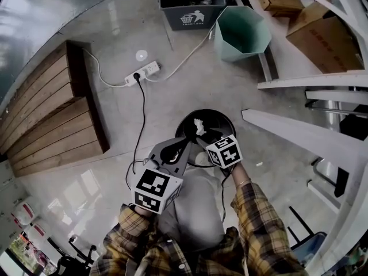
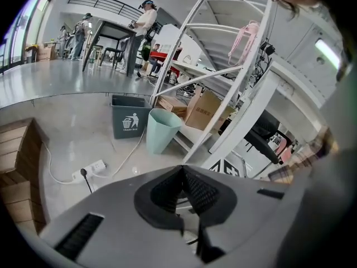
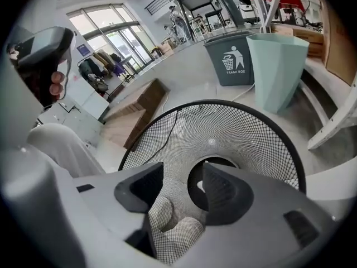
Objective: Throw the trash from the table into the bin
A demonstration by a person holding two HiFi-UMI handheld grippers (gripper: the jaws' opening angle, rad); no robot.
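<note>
A round black mesh bin [image 1: 220, 117] stands on the floor right in front of me. A crumpled white piece of trash [image 1: 199, 125] lies inside it. My right gripper [image 1: 205, 138] hangs over the bin's mouth. In the right gripper view its jaws [image 3: 184, 178] stand open with nothing between the pads, and the bin [image 3: 240, 127] and a scrap of white trash [image 3: 205, 187] lie below them. My left gripper [image 1: 185, 145] is beside the bin's left rim. In the left gripper view its pads [image 2: 183, 171] meet at the tip, shut and empty.
A dark grey trash box [image 1: 190, 4] and a teal bin [image 1: 241, 32] stand farther off. A power strip [image 1: 142, 72] with cables lies on the floor. A wooden platform [image 1: 52, 114] is at left, a white shelf frame [image 1: 299, 131] and cardboard boxes [image 1: 322, 36] at right.
</note>
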